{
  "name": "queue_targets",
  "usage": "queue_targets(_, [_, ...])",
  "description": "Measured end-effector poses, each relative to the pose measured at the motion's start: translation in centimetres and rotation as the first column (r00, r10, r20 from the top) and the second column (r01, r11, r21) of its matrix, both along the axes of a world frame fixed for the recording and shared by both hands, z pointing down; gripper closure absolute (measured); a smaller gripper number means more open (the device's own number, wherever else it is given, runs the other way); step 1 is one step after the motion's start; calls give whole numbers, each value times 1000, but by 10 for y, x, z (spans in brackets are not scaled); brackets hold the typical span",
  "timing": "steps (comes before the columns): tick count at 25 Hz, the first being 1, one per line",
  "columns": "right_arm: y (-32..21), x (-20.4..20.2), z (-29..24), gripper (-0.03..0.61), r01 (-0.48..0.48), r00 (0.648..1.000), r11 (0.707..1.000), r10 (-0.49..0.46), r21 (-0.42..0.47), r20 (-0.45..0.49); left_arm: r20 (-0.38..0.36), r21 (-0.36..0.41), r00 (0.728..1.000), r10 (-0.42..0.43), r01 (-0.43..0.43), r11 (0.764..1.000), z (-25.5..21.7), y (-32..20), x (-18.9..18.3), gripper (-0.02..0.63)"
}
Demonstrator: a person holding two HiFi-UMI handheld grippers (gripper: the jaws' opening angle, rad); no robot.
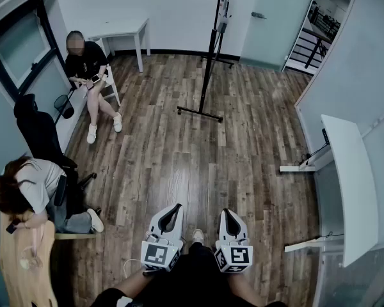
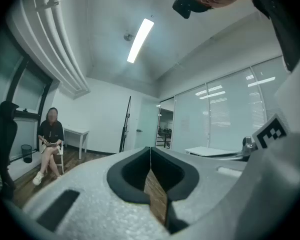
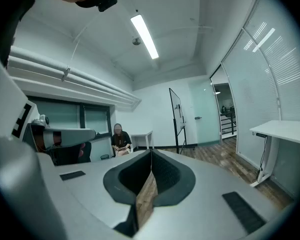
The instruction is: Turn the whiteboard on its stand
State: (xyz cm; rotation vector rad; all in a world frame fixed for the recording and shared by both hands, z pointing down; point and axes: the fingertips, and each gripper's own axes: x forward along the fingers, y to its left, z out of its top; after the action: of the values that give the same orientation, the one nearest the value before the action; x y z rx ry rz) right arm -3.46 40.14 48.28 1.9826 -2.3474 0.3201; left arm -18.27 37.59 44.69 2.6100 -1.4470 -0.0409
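The whiteboard on its black stand (image 1: 211,50) is far across the room, seen edge-on as a thin dark upright with a T-shaped foot. It shows as a thin upright in the right gripper view (image 3: 175,116) and as a dark pole in the left gripper view (image 2: 125,124). My left gripper (image 1: 174,208) and right gripper (image 1: 228,213) are held close to my body, side by side, well short of the stand. Both are shut with nothing between the jaws, which meet at the tips (image 2: 150,149) (image 3: 151,152).
A person sits on a chair (image 1: 89,75) at the back left by a white table (image 1: 121,31). Another person leans over a wooden table (image 1: 25,261) at the left. A white desk (image 1: 352,184) stands at the right. Glass walls and a door (image 1: 275,18) close the room.
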Motion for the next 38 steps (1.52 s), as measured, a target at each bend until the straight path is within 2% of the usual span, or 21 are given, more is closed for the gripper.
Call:
queue_targets(4, [-1,3,2,565,-1,1000,1000,1,10,4,-14,33,1000,26,-26,999,2,-2,8,595])
queue_targets(11, [-4,5,2,565,-5,1000,1000,5,11,8,-13,31,999,32,-32,999,2,-7,12,595])
queue_targets(18, [-14,17,1,565,-13,998,999,12,30,54,-6,27,999,42,-42,999,5,-15,26,595])
queue_targets(25, [-43,42,7,565,23,999,999,-24,22,26,1,7,1000,29,-29,1000,14,-39,57,595])
queue_targets(32, [-72,76,15,565,78,997,997,-78,19,14,-4,15,999,-34,34,999,15,-59,89,595])
queue_targets(38, [-102,91,21,565,106,994,994,-106,0,23,13,-8,999,-50,50,999,23,-78,102,595])
